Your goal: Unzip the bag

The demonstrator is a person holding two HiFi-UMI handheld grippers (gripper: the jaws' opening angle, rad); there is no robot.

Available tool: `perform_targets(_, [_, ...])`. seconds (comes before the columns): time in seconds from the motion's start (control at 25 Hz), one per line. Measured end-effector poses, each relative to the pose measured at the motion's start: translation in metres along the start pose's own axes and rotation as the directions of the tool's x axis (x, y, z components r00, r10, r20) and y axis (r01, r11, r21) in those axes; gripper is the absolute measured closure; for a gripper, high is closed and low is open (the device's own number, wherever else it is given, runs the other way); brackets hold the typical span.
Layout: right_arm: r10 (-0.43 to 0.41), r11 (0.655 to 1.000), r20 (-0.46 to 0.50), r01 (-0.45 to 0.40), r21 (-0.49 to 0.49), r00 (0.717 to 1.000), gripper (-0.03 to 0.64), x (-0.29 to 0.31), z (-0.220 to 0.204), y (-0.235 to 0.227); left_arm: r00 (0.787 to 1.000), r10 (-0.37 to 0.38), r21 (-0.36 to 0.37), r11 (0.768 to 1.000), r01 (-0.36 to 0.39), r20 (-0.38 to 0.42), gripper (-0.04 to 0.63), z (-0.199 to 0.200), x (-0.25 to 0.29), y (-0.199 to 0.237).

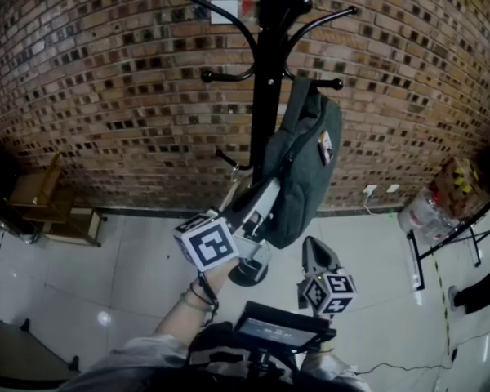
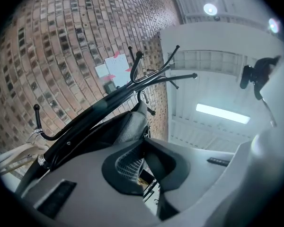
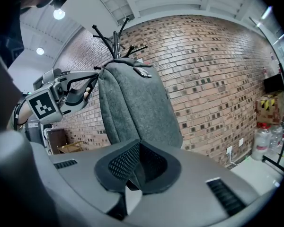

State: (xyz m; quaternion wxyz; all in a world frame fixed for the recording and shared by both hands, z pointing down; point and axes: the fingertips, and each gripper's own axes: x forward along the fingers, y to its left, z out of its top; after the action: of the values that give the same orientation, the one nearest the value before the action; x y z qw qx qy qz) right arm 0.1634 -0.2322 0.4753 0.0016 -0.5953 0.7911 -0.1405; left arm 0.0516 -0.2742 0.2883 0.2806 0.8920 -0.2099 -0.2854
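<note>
Head view: grey bag [image 1: 306, 166] hangs off a hook of the black coat rack [image 1: 268, 80]. The left hand-held gripper [image 1: 271, 190] is up against its lower left side, jaws clenched together and tips touching the grey fabric; can't tell if they pinch a zipper pull. Right hand-held gripper [image 1: 314, 250] sits just below the bag's bottom end, not touching it, jaws closed on nothing. Rack stands on a glossy white tiled floor [image 1: 131, 276] in front of a brick wall [image 1: 106, 88], with low wooden furniture [image 1: 45, 202] at left and a large water bottle [image 1: 425, 211] at right.
</note>
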Motion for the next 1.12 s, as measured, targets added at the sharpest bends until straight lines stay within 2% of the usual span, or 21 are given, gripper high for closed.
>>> perform_targets(0.16, [0.001, 1.000, -0.008, -0.001, 0.002, 1.000, 0.627, 0.001, 0.000, 0.003, 1.000, 0.009, 0.020, 1.000, -0.008, -0.015, 0.591, -0.004, -0.004, 0.003])
perform_targets(0.56, [-0.006, 1.000, -0.021, 0.006, -0.007, 1.000, 0.627, 0.003, -0.002, 0.005, 0.998, 0.048, 0.130, 0.991, -0.041, -0.049, 0.591, -0.013, -0.011, 0.010])
perform_targets(0.76, [-0.010, 1.000, -0.031, 0.010, -0.008, 0.999, 0.628, 0.004, -0.005, 0.006, 0.998, 0.046, 0.127, 0.991, -0.040, -0.049, 0.589, -0.018, -0.014, 0.013])
perform_targets(1.12, [-0.014, 1.000, -0.039, 0.014, -0.002, 0.999, 0.628, 0.006, -0.008, 0.006, 0.992, 0.086, 0.155, 0.985, -0.072, -0.088, 0.589, -0.032, -0.024, 0.023])
